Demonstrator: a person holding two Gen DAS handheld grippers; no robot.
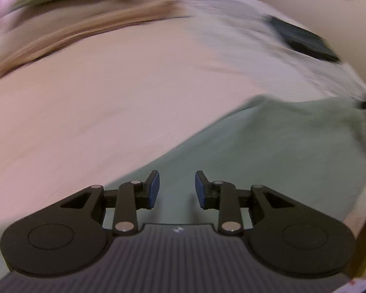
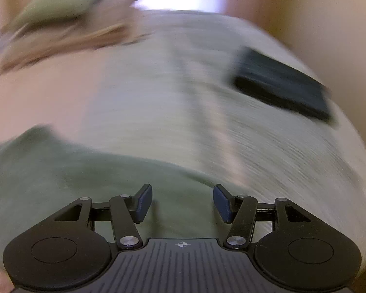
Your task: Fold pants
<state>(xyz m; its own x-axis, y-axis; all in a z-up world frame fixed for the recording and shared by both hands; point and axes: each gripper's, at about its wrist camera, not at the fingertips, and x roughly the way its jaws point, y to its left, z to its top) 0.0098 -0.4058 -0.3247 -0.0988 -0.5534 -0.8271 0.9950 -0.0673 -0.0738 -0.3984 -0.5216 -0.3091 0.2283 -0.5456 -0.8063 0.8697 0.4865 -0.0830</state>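
Hovering above a bed, both grippers are pointing steeply down at a sage-green garment, taken here to be the pants point(image 1: 268, 151).

Item 1, left gripper point(image 1: 177, 189): fingers point(image 1: 154, 188) are standing narrowly apart, with nothing between them; green cloth is lying below the gap, apparently untouched.

Item 2, right gripper point(image 2: 183, 204): fingers point(image 2: 144, 202) are standing moderately wide, also empty, poised over the edge where the pants are meeting a pale textured bedspread point(image 2: 256, 146).

Item 3, pants: lying spread on the bed, filling the lower right of the left wrist view and the lower left of the right wrist view.

Item 4, surroundings: a pink sheet point(image 1: 97, 109), a dark flat object point(image 2: 283, 88) resting on the bedspread well apart from the pants, and an olive cushion-like shape point(image 2: 61, 0) at the far end.

Risks, as judged:
- The fingers may be closing on bedspread or sheet along with the pants, because the cloths are lying flush.
- A pinch through one layer only would be leaving the fold uneven.
- The left fingers' narrow gap may be riding over a thick hem instead of taking it.

Hidden or unclear:
- Heavy motion blur is smearing every surface.
- Waistband, legs and hems are not distinguishable, so the fold stage cannot be told.
- The dark object's identity is uncertain.
- The pants' edges are running out of both views.
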